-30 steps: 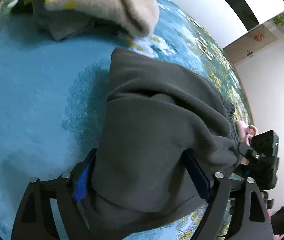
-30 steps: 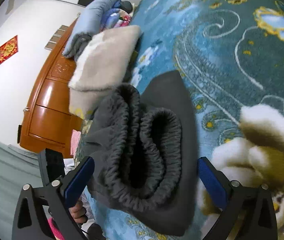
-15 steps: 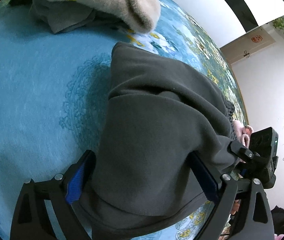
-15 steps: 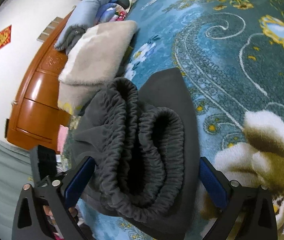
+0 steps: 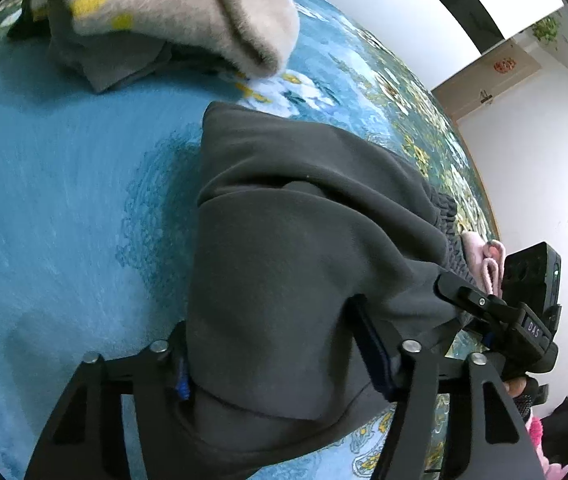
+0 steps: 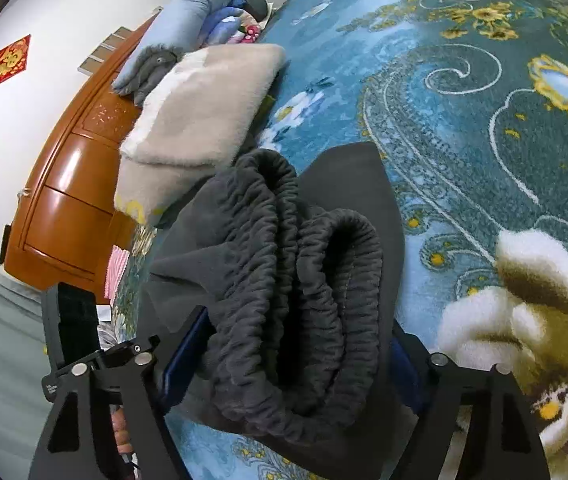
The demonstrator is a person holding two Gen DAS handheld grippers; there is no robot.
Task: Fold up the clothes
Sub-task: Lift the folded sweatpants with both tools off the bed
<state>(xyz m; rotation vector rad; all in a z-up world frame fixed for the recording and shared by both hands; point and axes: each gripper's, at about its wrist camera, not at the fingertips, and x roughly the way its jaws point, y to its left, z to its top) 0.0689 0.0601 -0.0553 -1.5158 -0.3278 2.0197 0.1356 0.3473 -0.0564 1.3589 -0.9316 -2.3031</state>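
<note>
A folded dark grey garment [image 5: 292, 248] lies on the blue floral bedspread [image 5: 64, 208]. My left gripper [image 5: 272, 360] is shut on its plain folded end, the cloth bulging between the fingers. In the right wrist view the same garment [image 6: 284, 292] shows its gathered elastic waistband, stacked in layers. My right gripper [image 6: 296, 356] is shut on this waistband end. The right gripper also shows in the left wrist view [image 5: 500, 316], at the garment's far side.
A folded beige fleece garment [image 6: 204, 112] lies just beyond the grey one, over other dark cloth [image 5: 108, 60]. Folded blue bedding [image 6: 196, 12] is stacked behind it. A wooden headboard [image 6: 72, 184] borders the bed. The bedspread [image 6: 484, 120] stretches to the right.
Both grippers have closed in from wide open and now squeeze the two ends of the grey garment. The garment has stayed in place on the bed.
</note>
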